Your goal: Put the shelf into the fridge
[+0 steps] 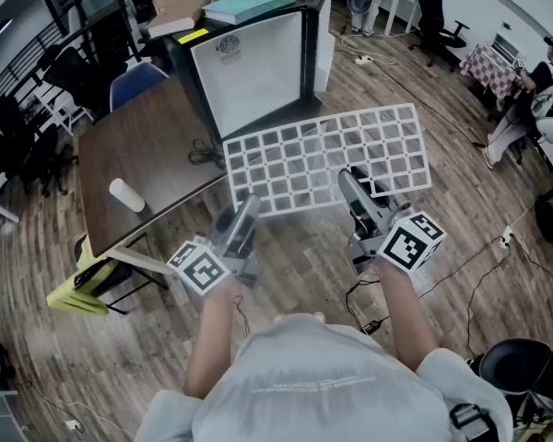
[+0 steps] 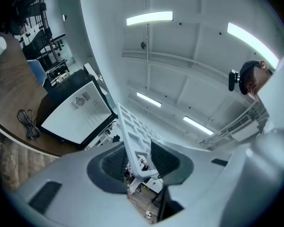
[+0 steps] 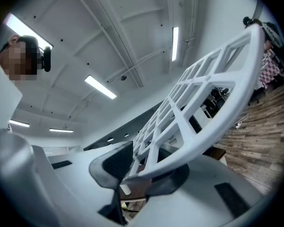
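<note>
A white grid shelf (image 1: 332,155) hangs level in the air in front of me, held by its near edge. My left gripper (image 1: 247,205) is shut on the near left corner, and the rim sits between its dark pads (image 2: 164,161). My right gripper (image 1: 350,180) is shut on the near edge further right, where the shelf (image 3: 203,93) runs up and away between its jaws. Just beyond the shelf, a small black fridge (image 1: 249,72) stands with its door open and its white inside facing me. In the left gripper view the fridge (image 2: 75,112) lies left of the shelf (image 2: 132,131).
The fridge stands by a brown table (image 1: 138,145) bearing a white cylinder (image 1: 126,194) and a coiled cable (image 1: 203,153). A book (image 1: 249,5) lies on the fridge's top. A yellow chair (image 1: 78,288) stands at lower left. Cables cross the wooden floor, and a seated person (image 1: 544,81) is far right.
</note>
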Available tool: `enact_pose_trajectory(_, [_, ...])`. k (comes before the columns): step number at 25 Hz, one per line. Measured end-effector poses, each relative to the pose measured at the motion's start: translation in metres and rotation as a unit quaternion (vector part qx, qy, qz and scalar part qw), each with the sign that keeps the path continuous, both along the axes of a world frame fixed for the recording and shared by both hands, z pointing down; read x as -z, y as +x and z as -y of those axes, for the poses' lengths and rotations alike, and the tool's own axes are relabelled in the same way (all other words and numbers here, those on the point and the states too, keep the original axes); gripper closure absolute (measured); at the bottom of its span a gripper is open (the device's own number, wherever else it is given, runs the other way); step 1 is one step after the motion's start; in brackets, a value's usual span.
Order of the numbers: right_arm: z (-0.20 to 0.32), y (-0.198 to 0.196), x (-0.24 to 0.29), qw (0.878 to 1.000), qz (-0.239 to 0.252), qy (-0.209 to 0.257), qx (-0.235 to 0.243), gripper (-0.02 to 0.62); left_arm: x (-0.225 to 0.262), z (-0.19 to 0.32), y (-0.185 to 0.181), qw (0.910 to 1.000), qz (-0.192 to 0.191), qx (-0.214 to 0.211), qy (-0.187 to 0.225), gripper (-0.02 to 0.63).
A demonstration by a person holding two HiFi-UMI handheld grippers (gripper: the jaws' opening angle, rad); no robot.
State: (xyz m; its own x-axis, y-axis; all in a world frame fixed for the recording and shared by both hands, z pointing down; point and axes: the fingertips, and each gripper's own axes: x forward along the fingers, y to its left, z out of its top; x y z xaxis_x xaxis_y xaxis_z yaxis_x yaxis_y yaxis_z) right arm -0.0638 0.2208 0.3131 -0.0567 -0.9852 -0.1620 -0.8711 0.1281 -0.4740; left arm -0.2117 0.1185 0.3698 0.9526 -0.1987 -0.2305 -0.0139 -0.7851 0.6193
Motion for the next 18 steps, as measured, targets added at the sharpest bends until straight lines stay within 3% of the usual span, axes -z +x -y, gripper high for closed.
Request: enact_pose_trajectory(18, [-0.017, 0.036, -0.017, 0.999, 0.012, -0.006, 0.035, 0.497, -0.013, -0.027, 0.029, 0.9995, 0.018, 0.024, -0.008, 0.469])
